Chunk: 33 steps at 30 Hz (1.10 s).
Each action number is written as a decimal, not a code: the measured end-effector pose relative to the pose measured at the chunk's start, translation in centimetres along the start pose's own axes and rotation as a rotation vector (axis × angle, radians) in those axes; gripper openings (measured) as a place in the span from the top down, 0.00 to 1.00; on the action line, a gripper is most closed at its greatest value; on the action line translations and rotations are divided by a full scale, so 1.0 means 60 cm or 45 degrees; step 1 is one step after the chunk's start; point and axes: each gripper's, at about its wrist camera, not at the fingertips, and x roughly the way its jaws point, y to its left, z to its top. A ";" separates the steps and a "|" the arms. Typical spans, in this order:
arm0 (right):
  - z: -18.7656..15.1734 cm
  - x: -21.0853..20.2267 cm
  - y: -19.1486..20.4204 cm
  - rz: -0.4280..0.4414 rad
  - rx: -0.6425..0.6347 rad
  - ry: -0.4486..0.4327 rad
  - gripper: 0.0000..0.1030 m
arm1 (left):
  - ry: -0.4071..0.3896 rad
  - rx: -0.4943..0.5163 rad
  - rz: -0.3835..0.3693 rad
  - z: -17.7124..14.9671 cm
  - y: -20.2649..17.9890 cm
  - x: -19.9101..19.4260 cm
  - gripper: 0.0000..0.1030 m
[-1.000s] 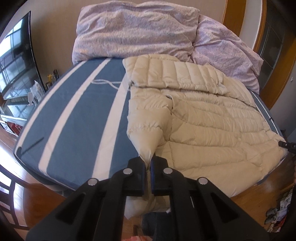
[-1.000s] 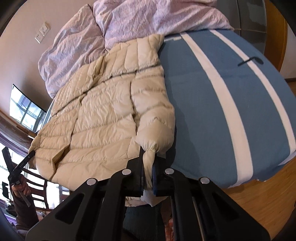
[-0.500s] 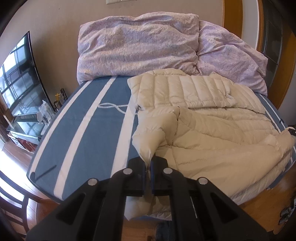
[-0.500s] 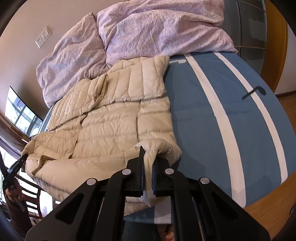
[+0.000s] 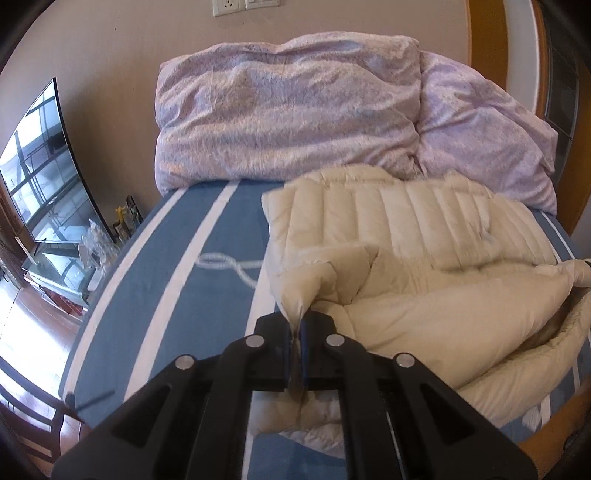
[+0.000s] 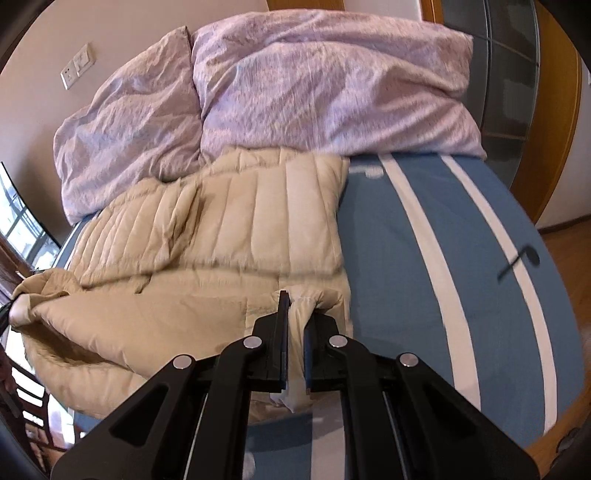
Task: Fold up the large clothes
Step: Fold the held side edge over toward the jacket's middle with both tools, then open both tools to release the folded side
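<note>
The left gripper has its jaws pressed nearly together on a pinched peak of the cream down jacket, with only a thin sliver of fabric between the pads. From that pinch the cloth rises in a small tent ahead of the jaws and a loose flap hangs down beneath them.

The right gripper has its jaws a little further apart, and a thicker bunched fold of the jacket fills the gap and spills out below (a white lining or label patch shows there).

Ahead of both jaws the lifted hem edge is doubled forward over the body of the jacket, forming a rounded roll that runs across the garment between the two grippers. Beyond the roll, the quilted upper part lies flat on the bed, whose blue cover carries white stripes. To the left of the left jaws is bare striped cover; to the right of the right jaws the same.

Farther ahead, touching the jacket's far edge, crumpled lilac bedding is heaped against the wall. Far left of the left jaws stands a television on a low stand, and a wall socket sits above the bedding.
</note>
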 end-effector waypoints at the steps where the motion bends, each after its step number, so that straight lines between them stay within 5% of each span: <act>1: 0.014 0.009 0.005 -0.007 -0.001 -0.020 0.94 | -0.009 -0.009 0.002 0.016 0.000 0.008 0.96; 11: 0.150 0.092 0.015 -0.044 0.080 -0.178 0.94 | -0.069 -0.080 0.042 0.155 -0.013 0.112 0.95; 16: 0.196 0.171 0.007 -0.057 0.155 -0.152 0.93 | -0.037 -0.136 0.056 0.188 -0.013 0.195 0.94; 19: 0.206 0.225 0.007 -0.096 0.175 -0.099 0.89 | -0.016 -0.168 0.054 0.194 -0.012 0.244 0.93; 22: 0.212 0.259 0.002 -0.094 0.215 -0.084 0.72 | -0.001 -0.211 0.053 0.194 -0.013 0.282 0.89; 24: 0.216 0.268 -0.004 -0.065 0.253 -0.095 0.41 | 0.012 -0.247 0.041 0.196 -0.014 0.309 0.84; 25: 0.219 0.269 -0.007 -0.033 0.272 -0.105 0.32 | 0.012 -0.258 0.041 0.196 -0.014 0.315 0.75; 26: 0.222 0.266 -0.007 -0.013 0.281 -0.124 0.23 | 0.009 -0.278 0.055 0.199 -0.011 0.323 0.55; 28: 0.230 0.253 -0.002 -0.028 0.265 -0.164 0.22 | -0.012 -0.325 0.080 0.203 0.000 0.325 0.36; 33: 0.237 0.180 -0.015 -0.047 0.288 -0.342 0.16 | -0.106 -0.381 0.047 0.215 0.040 0.274 0.18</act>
